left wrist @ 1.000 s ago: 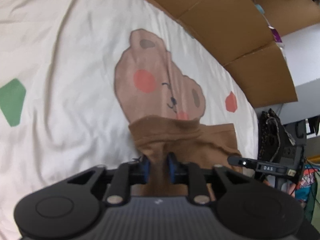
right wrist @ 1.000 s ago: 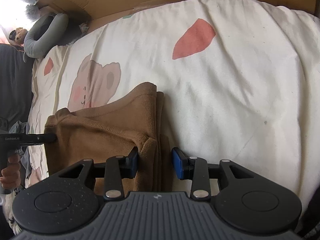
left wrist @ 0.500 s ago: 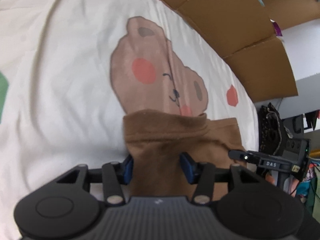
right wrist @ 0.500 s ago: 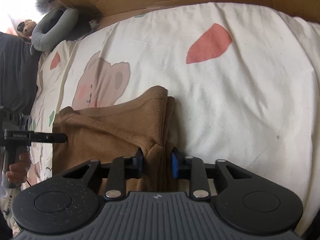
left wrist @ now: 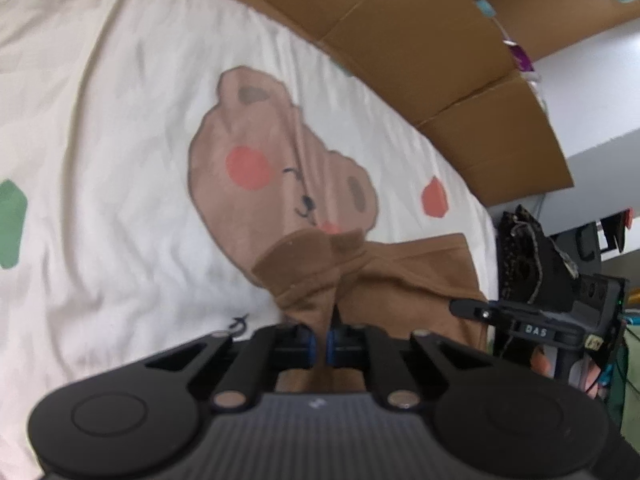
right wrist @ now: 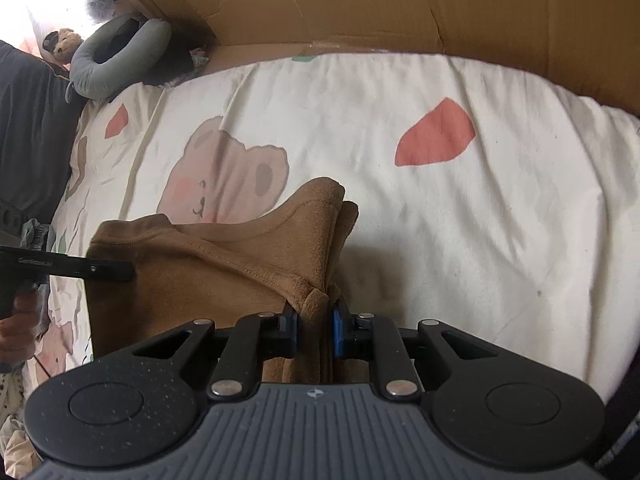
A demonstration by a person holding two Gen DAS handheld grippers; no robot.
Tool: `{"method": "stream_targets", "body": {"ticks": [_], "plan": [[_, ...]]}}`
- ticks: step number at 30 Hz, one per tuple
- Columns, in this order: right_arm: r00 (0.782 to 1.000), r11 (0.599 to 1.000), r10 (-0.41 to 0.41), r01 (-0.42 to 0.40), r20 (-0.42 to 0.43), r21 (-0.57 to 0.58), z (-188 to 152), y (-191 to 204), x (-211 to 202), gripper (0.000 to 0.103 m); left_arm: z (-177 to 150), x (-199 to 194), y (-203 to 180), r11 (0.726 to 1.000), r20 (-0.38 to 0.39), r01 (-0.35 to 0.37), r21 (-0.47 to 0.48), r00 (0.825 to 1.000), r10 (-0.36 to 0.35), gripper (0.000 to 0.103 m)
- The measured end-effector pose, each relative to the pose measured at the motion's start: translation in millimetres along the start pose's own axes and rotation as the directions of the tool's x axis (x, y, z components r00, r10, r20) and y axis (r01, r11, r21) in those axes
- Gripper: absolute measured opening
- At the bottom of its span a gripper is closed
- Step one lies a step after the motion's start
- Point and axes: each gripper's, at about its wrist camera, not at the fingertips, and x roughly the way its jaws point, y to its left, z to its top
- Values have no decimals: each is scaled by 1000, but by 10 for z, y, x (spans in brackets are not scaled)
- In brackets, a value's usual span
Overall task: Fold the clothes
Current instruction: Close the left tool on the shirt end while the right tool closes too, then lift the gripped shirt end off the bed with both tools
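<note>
A brown fleece garment [left wrist: 400, 276] lies folded on the bear-print bedsheet [left wrist: 120, 160]. My left gripper [left wrist: 320, 346] is shut on a bunched cuff-like edge of it, and the cloth puckers up between the blue pads. In the right wrist view the same garment [right wrist: 224, 276] spreads leftward. My right gripper [right wrist: 315, 330] has its jaws closing on the thick stacked edge, with both pads against the cloth. At the garment's far side a finger of each gripper shows in the other's view: the right gripper's finger [left wrist: 476, 309] and the left gripper's finger [right wrist: 100, 270].
Cardboard panels [left wrist: 420, 40] line the far side of the bed. A grey neck pillow [right wrist: 120, 56] and a small teddy [right wrist: 64, 40] sit at the back left. A dark bag [left wrist: 532, 256] stands past the bed's right edge. A person's hand [right wrist: 16, 320] holds the left gripper.
The left jaws widened, then clamped on a bunched fold of the brown garment. The right jaws narrowed onto the stacked edge. Both grippers rose a little, lifting the pinched cloth.
</note>
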Motion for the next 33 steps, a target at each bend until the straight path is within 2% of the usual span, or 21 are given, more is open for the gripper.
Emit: {"method": "stream_targets", "body": {"ticks": [5, 12, 19, 25, 33], "plan": [[999, 1000, -14, 13, 36, 19, -19, 123, -212, 15, -48, -198, -270, 997, 13, -49, 67, 999, 48, 4], [997, 999, -44, 43, 58, 11, -23, 334, -585, 14, -93, -494, -614, 995, 27, -56, 86, 998, 54, 4], [991, 999, -38, 38, 130, 2, -100, 594, -1142, 14, -189, -848, -1059, 989, 46, -56, 137, 998, 50, 4], [977, 1000, -15, 15, 214, 1, -129, 791, -1704, 14, -200, -1245, -1550, 975, 64, -50, 218, 997, 37, 4], [943, 1000, -14, 13, 331, 7, 0, 1011, -2439, 14, -101, -1833, -2113, 966, 128, -73, 246, 991, 43, 4]]}}
